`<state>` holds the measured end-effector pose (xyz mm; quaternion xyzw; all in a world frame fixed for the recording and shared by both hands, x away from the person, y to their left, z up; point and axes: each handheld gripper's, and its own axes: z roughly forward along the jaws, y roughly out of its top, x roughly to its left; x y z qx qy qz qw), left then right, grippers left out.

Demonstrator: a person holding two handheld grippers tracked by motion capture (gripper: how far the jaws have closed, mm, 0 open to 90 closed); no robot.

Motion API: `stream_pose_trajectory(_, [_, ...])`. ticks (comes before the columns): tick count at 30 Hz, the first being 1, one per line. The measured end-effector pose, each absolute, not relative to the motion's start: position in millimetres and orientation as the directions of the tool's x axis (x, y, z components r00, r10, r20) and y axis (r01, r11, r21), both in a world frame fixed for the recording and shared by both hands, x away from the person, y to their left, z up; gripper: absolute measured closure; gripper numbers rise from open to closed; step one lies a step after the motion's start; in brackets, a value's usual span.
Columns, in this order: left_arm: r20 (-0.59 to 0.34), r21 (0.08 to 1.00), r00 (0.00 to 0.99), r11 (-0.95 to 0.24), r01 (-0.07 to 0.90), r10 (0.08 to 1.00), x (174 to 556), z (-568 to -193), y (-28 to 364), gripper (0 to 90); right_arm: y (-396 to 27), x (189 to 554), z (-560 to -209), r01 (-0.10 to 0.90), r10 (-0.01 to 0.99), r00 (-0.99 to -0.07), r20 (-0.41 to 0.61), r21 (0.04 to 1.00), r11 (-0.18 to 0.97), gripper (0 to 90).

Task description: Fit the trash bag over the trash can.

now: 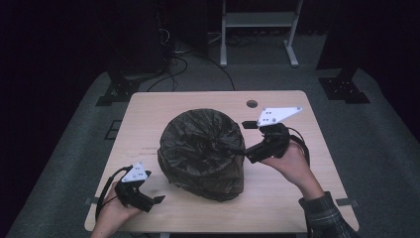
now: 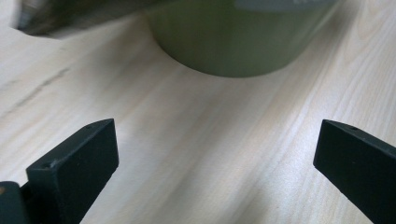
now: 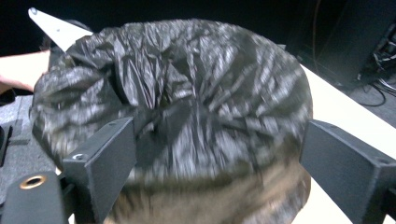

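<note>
One bin w/ one black bag over it, standing mid-table, slightly nearer my side. Bag crinkled, gathered toward a dip at the top centre. In left gripper view the bin's bare olive-green wall shows below the bag's hem, base on the wood.

Two grippers, one per hand. My left gripper: low at the near-left corner of the table, pointing toward the bin, apart from it. Jaws spread wide, bare wood btwn them, nothing held. My right gripper: over the bag's top, right side, tips at the gathered plastic. In right gripper view jaws stand wide apart, bag bulging btwn them; can't tell if a tip touches film. No grip seen.

One round hole in tabletop, far edge. One white frame on the floor beyond.
</note>
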<state>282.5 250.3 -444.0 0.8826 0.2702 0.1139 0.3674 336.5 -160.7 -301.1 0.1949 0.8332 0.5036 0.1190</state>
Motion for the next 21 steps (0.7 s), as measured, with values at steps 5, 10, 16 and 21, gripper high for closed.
stream_pose_trajectory(5, [-0.014, 0.707, 0.835, -0.585, 0.398, 0.551, 284, -458, 245, 0.0, -131, 349, -290, 0.185, 0.403, -0.915, -0.012, 0.875, 0.448, 10.3])
stream_pose_trajectory(10, [-0.027, 0.699, 0.838, -0.589, 0.406, 0.546, 286, -466, 245, 0.0, -93, 363, -292, 0.160, 0.356, -0.934, -0.034, 0.851, 0.501, 10.3])
stream_pose_trajectory(16, [-0.030, 0.677, 0.843, -0.610, 0.412, 0.537, 288, -474, 242, 0.0, -68, 374, -306, 0.166, 0.324, -0.945, -0.048, 0.784, 0.599, 10.2])
stream_pose_trajectory(21, [-0.021, 0.668, 0.850, -0.625, 0.403, 0.526, 289, -477, 235, 0.0, -59, 376, -315, 0.183, 0.301, -0.953, -0.039, 0.719, 0.671, 10.2])
